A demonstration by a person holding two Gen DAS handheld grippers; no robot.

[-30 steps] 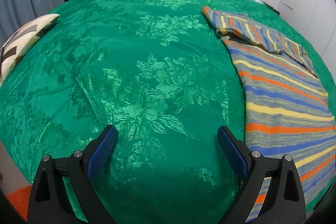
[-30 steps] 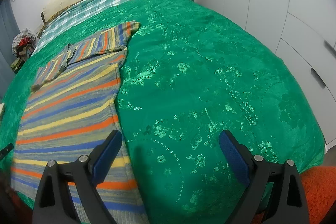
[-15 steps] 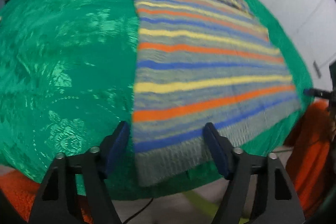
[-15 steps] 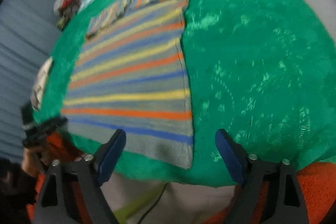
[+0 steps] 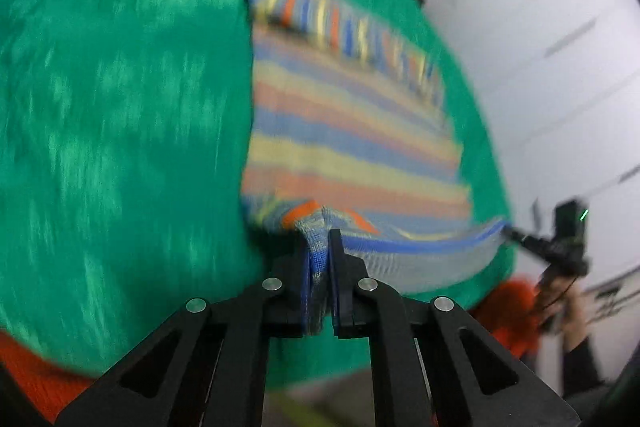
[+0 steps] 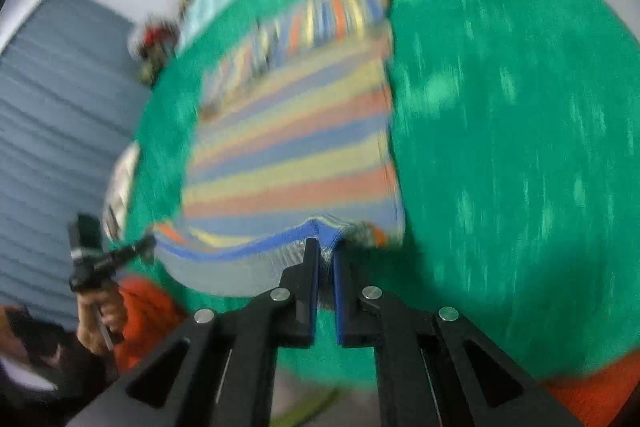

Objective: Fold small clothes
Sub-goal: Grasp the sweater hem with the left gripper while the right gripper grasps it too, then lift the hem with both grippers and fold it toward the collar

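A striped knit garment (image 5: 352, 115) in grey, blue, orange and yellow lies flat on the green bedspread (image 5: 120, 107). My left gripper (image 5: 319, 251) is shut on its near left hem corner, lifted off the bed. My right gripper (image 6: 326, 251) is shut on the near right hem corner of the garment (image 6: 296, 147). The hem hangs stretched between the two grippers. The far sleeve part lies folded across the top. Both views are blurred by motion.
The green bedspread (image 6: 520, 147) covers a bed with a checked sheet at the head. White cupboards (image 5: 560, 47) stand to the right, a grey curtain (image 6: 48, 127) to the left. An orange rug (image 6: 600, 379) lies by the bed's near edge.
Both grippers have closed on the garment's near hem corners and lifted the hem off the bed; before they were open above the hem.
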